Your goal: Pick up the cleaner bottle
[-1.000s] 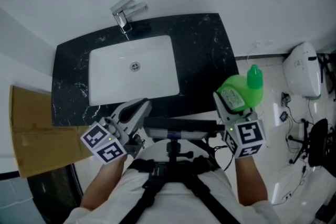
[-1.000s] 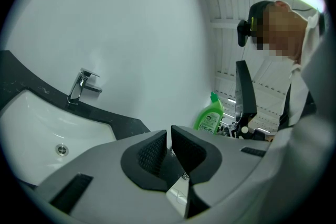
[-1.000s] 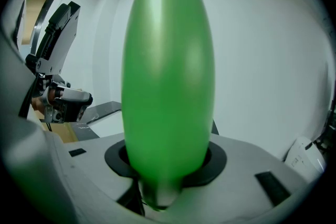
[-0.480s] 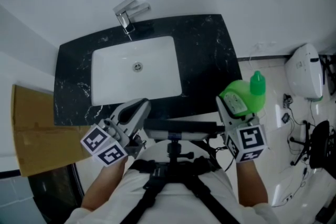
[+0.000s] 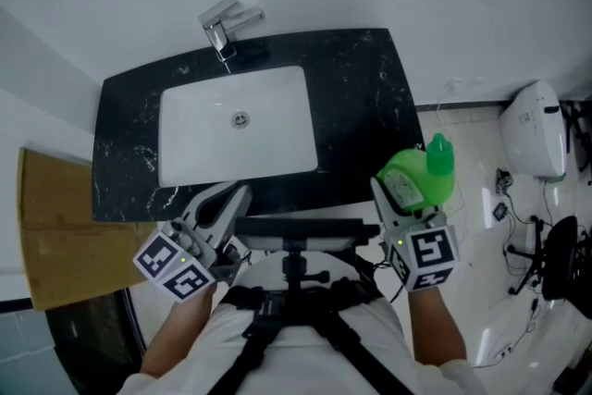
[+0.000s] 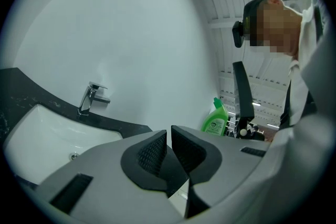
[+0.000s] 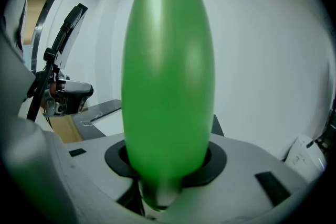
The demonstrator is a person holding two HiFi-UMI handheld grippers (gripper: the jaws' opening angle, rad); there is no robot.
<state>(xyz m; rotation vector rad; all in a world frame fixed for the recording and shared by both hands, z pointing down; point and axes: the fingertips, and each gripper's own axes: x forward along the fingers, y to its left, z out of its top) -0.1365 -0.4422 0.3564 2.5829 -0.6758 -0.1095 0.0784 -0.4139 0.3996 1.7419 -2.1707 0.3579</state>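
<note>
The green cleaner bottle (image 5: pixel 421 182) with its green cap (image 5: pixel 439 154) is held off the counter, past the right front corner of the black counter (image 5: pixel 361 106). My right gripper (image 5: pixel 400 194) is shut on its body. In the right gripper view the bottle (image 7: pixel 168 76) fills the middle and rises from between the jaws of that gripper (image 7: pixel 167 183). My left gripper (image 5: pixel 229 197) hangs at the counter's front edge, shut with nothing in it; its pads (image 6: pixel 157 150) nearly touch. The left gripper view also shows the bottle (image 6: pixel 215 119) at the right.
A white sink (image 5: pixel 185 153) is set into the counter, with a chrome faucet (image 5: pixel 222 21) behind it against the white wall. Brown cardboard (image 5: pixel 55 236) lies at the left. A white appliance (image 5: pixel 532 125), cables and a chair base (image 5: pixel 555 259) are on the floor at the right.
The right gripper and the bottle have drifted slightly left and lower in the head view. The left gripper has shifted a little down and left. Both grips are unchanged.
</note>
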